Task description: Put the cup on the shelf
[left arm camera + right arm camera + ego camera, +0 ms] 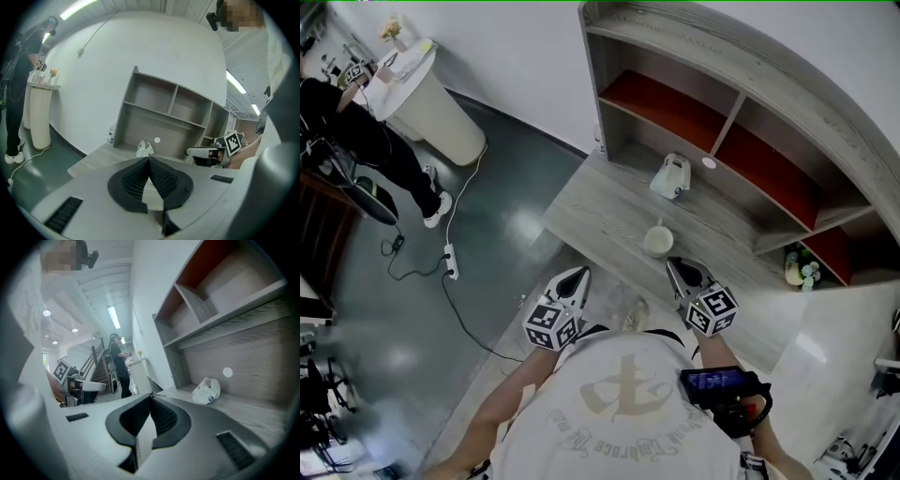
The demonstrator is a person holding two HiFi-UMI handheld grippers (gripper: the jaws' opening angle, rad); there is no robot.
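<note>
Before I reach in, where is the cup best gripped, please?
Probably pinch the cup by its near rim, one jaw inside, right gripper coming from the front of the table: it stands upright, mouth open, just ahead of that gripper.

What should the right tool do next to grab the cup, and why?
Probably open the right tool first. Its jaws are shut with nothing between them, and the cup stands on the table just ahead of its tip, closer to it than to the left tool. Shut jaws could not go around the cup.
</note>
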